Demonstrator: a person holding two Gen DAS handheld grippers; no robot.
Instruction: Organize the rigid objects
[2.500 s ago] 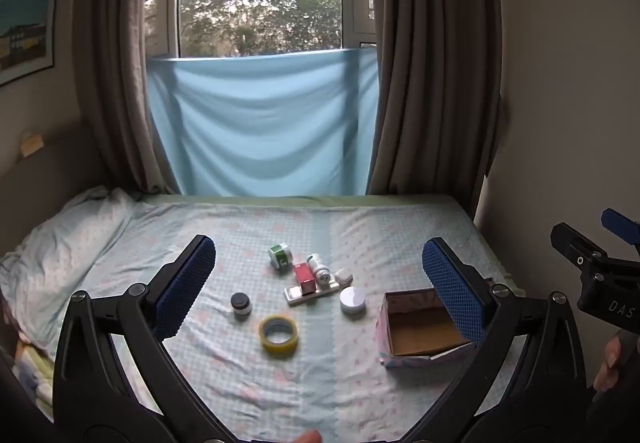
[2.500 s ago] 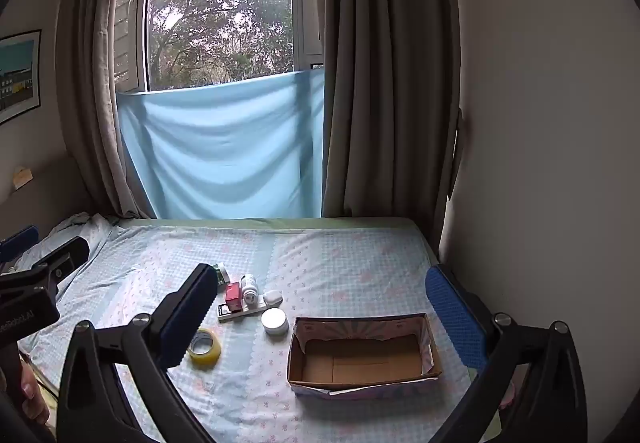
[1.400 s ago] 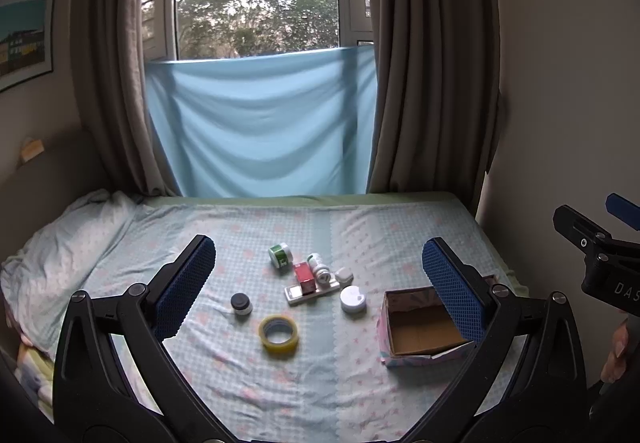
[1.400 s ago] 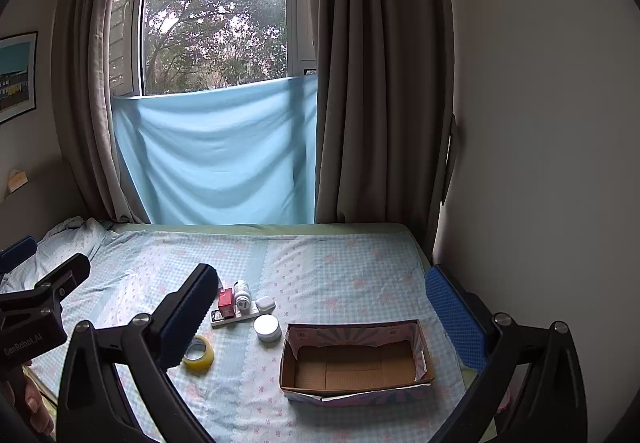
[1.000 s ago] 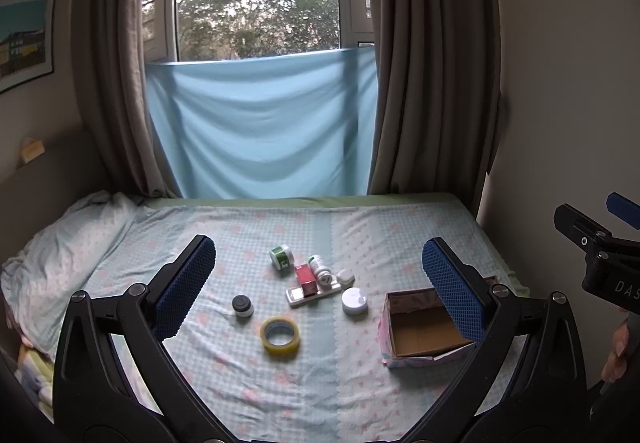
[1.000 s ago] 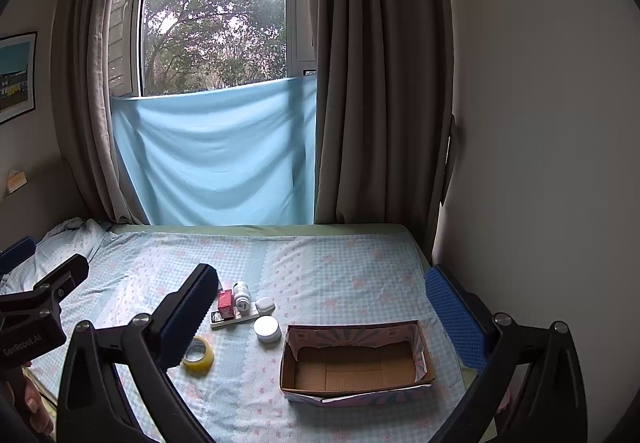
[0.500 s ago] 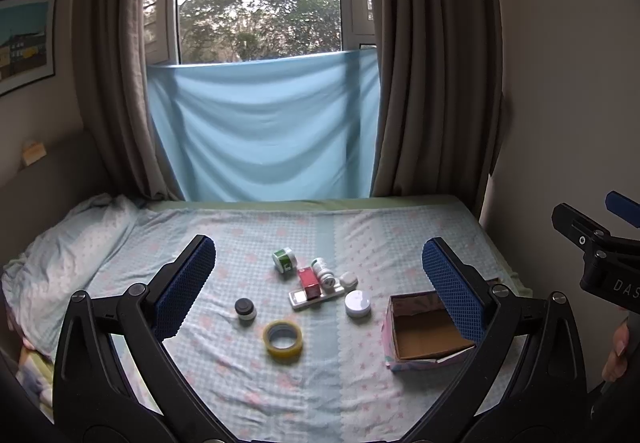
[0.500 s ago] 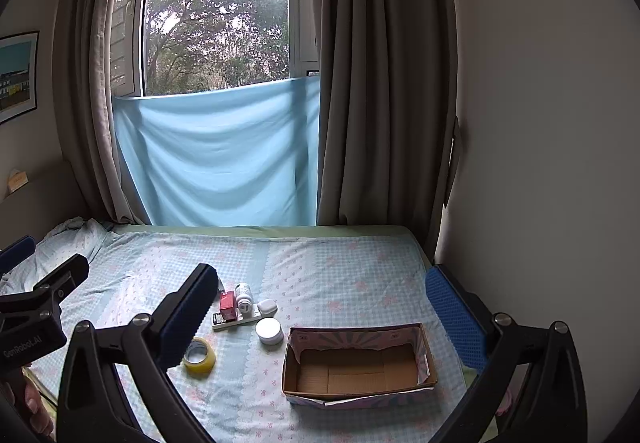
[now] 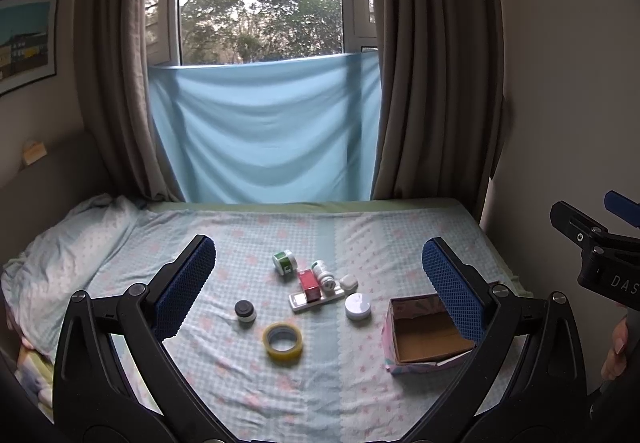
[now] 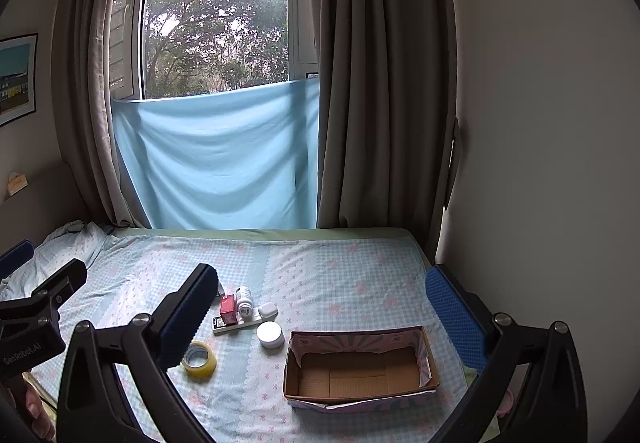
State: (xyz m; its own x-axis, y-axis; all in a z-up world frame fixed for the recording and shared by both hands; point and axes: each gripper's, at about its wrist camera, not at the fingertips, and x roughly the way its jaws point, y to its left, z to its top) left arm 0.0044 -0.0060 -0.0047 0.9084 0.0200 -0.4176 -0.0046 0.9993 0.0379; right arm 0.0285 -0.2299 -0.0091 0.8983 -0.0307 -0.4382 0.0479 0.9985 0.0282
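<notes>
Small objects lie on the bed: a yellow tape roll (image 9: pixel 282 341) (image 10: pixel 199 358), a black-lidded jar (image 9: pixel 245 311), a green-labelled jar (image 9: pixel 284 261), a red box (image 9: pixel 309 284) (image 10: pixel 228 308), a white bottle (image 9: pixel 323 274) (image 10: pixel 244 299), a white flat bar (image 9: pixel 316 298) (image 10: pixel 240 321), a small white case (image 9: pixel 348 282) (image 10: pixel 268 310) and a round white jar (image 9: pixel 358 306) (image 10: pixel 270 334). An open cardboard box (image 9: pixel 428 331) (image 10: pixel 360 367) stands to their right. My left gripper (image 9: pixel 318 283) is open and empty, well short of the objects. My right gripper (image 10: pixel 320 307) is open and empty, above the box.
The bed sheet (image 9: pixel 256 227) is pale blue check. A pillow (image 9: pixel 60 255) lies at the left. A blue cloth (image 9: pixel 264 131) hangs under the window, between brown curtains (image 9: pixel 436 75). A wall (image 10: pixel 552 123) borders the bed on the right.
Both views have shifted slightly; the objects sit a little lower and to the right in the left wrist view. Nothing on the bed has moved. Both grippers stay open.
</notes>
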